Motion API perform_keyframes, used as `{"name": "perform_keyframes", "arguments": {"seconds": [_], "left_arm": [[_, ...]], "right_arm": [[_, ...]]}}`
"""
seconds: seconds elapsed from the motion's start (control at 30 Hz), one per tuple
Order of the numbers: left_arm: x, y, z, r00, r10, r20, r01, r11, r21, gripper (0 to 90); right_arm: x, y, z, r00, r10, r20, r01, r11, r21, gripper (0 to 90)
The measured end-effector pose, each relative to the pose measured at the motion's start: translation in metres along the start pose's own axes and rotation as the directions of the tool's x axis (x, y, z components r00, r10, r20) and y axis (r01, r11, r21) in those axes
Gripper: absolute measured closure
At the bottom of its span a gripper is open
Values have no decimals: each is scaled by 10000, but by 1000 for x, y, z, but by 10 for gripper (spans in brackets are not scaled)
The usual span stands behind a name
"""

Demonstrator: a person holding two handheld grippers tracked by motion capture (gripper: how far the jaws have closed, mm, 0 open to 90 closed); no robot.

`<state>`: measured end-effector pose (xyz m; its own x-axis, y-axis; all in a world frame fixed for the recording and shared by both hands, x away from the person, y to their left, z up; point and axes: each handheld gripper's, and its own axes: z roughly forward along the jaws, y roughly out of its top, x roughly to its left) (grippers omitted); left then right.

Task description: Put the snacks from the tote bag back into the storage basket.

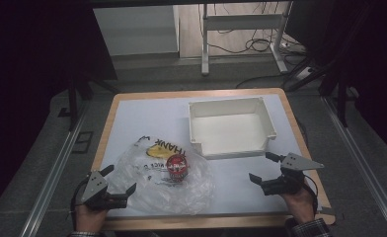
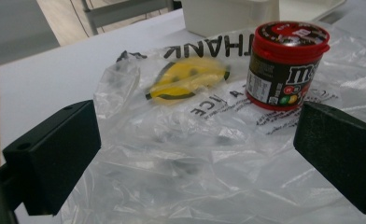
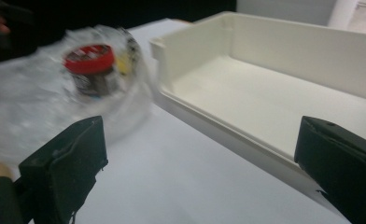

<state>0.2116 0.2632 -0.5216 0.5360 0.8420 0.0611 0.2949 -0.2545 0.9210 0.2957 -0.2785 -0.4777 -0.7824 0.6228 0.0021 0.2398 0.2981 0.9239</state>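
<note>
A clear plastic bag [image 1: 162,180] printed with a yellow smiley lies crumpled on the white table at the front left. A red-lidded candy tub [image 1: 176,166] stands upright on it; the left gripper view shows the tub [image 2: 286,63] beyond the bag [image 2: 181,154]. My left gripper [image 1: 118,180] rests at the bag's left edge, jaws wide open over the plastic, nothing pinched. My right gripper [image 1: 266,168] hovers at the front right, open and empty, just in front of the white bin [image 1: 229,126]. In the right gripper view the bin [image 3: 274,93] lies ahead and the tub [image 3: 91,70] is blurred at left.
The white bin is empty and stands at the table's back right. The table top has a wooden border [image 1: 105,128]. Beyond the far edge are a metal frame's legs [image 1: 205,44] and cables on the floor [image 1: 251,47].
</note>
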Motion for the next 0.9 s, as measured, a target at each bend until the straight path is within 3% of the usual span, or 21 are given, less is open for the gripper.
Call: {"name": "perform_keyframes", "arguments": {"seconds": [0.17, 0.3, 0.37, 0.67, 0.9], "left_arm": [[1, 0, -1, 9997, -97, 219, 104, 9993, -346, 9], [0, 0, -1, 9992, -204, 342, 216, 9991, -353, 8], [-1, -1, 0, 9999, -123, 115, 127, 9994, -335, 5], [0, 0, -3, 9994, -187, -294, 174, 9988, -453, 3], [-2, 1, -3, 9991, -42, -411, 23, 9990, -457, 3]], "right_arm": [[-9, -3, -1, 9999, 134, -55, -133, 9998, 127, 28], [-7, -3, -1, 9994, 41, 357, -40, 10000, -35, 9], [-7, -3, 1, 9994, 274, 223, -272, 9996, -98, 8], [-8, -5, 3, 9989, 459, 37, -459, 9989, 134, 5], [-4, -4, 7, 9997, 239, -48, -237, 9987, 448, 4]]}}
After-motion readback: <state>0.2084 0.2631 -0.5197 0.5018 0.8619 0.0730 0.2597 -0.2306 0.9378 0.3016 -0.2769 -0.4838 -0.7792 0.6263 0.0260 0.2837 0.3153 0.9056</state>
